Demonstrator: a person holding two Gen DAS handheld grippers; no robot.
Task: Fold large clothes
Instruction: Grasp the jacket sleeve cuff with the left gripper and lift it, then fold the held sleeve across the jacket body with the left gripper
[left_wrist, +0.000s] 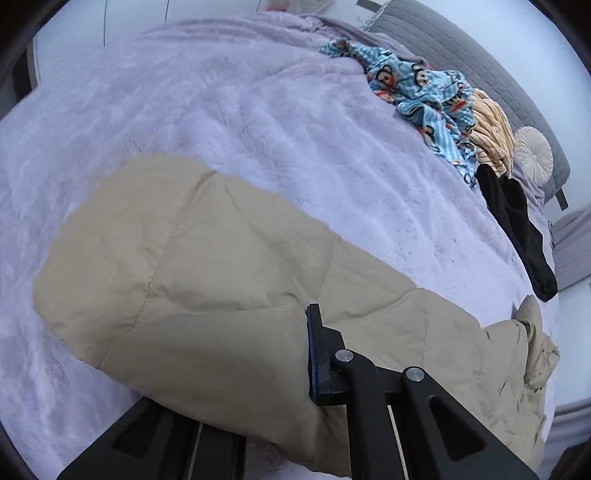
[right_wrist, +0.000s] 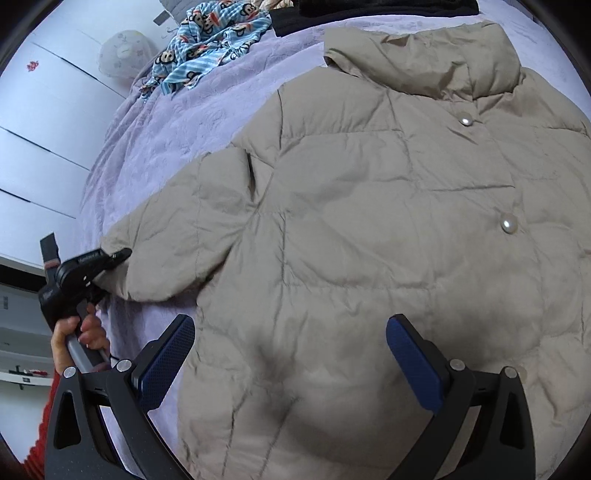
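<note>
Right wrist view: a beige puffer jacket lies spread flat on a bed, front up, collar toward twelve o'clock, two pearl buttons down its front. The right claw hovers over the jacket's lower hem with its blue-padded jaws spread wide, gripping nothing. At nine o'clock the left claw, held by a person's hand, is clamped shut on the cuff of the jacket's sleeve.

Left wrist view: the sleeve runs from ten o'clock to four o'clock, its fabric bunched over the claw's jaws.

A fluffy lilac blanket covers the bed; a grey padded headboard and white walls stand behind. Piled near the headboard, well apart from the jacket, are a blue cartoon-print garment, a cream striped one, a black one and a round white cushion.
</note>
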